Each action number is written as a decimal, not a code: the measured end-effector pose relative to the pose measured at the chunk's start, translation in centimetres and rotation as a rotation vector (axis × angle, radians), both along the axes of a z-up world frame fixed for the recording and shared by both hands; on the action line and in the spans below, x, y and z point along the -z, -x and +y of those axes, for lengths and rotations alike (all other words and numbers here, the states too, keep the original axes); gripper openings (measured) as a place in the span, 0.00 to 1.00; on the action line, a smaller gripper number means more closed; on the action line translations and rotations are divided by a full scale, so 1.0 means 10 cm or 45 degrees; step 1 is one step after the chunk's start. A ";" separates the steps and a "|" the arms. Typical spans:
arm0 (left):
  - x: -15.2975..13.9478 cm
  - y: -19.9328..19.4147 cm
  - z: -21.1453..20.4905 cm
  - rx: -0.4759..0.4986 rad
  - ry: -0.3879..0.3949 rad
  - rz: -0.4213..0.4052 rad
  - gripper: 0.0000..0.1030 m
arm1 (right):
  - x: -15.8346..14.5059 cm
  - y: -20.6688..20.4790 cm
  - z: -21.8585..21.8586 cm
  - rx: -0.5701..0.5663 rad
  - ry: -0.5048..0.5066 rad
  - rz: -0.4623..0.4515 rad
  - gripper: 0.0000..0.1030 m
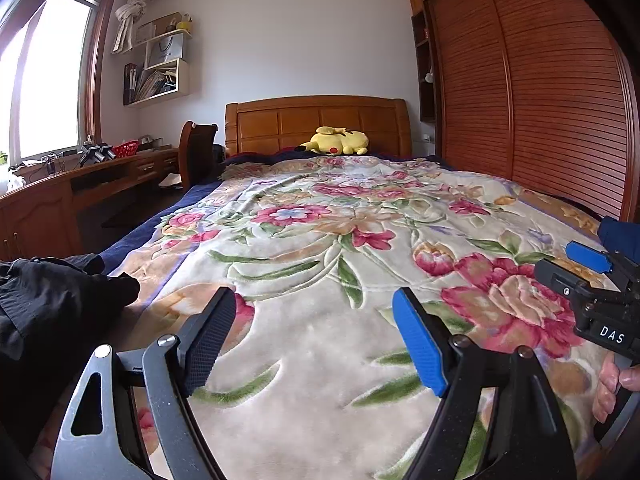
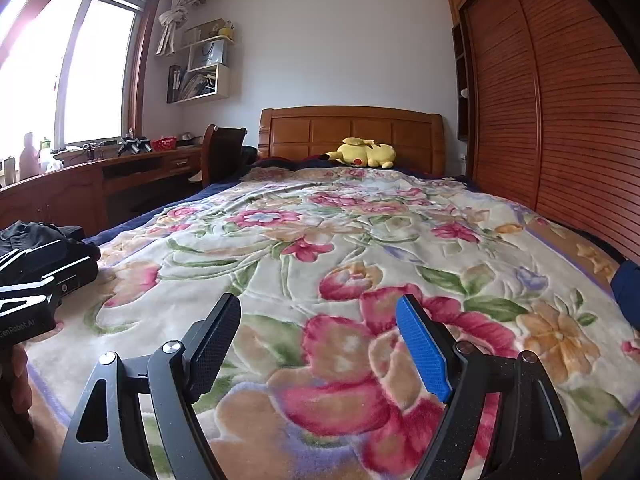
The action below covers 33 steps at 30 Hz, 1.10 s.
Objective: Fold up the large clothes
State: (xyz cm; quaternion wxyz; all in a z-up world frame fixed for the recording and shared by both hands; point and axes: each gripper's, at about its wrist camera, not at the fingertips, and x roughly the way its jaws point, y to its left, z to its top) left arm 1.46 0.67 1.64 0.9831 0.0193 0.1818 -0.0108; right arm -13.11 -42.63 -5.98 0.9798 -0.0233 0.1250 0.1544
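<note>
Both grippers — left gripper [image 1: 314,340], right gripper [image 2: 318,344] — hover over the floral blanket [image 1: 320,240], jaws spread wide and empty. The black garment [image 1: 52,304] lies crumpled at the bed's left edge — apparently awaiting pickup.

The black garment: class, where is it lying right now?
The black garment lies bunched at the near left edge of the floral blanket, left of the left gripper.

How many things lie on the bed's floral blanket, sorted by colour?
Black: 1, crumpled black garment
Yellow: 1, Pikachu plush toy
Blue: 1, blue fabric item, only partly in view
Total: 3
</note>
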 end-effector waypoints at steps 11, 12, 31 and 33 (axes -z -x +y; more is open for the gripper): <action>0.00 0.01 0.01 -0.004 0.004 -0.005 0.79 | -0.02 0.01 0.01 0.003 -0.007 -0.002 0.79; 0.00 0.01 0.01 -0.004 0.005 -0.005 0.79 | -0.03 0.01 0.01 0.004 -0.008 -0.002 0.79; 0.01 0.01 0.03 -0.007 0.005 -0.010 0.79 | -0.05 0.04 -0.02 0.012 -0.019 -0.007 0.79; 0.01 0.01 0.02 -0.006 0.005 -0.011 0.79 | -0.06 0.04 -0.02 0.013 -0.020 -0.008 0.79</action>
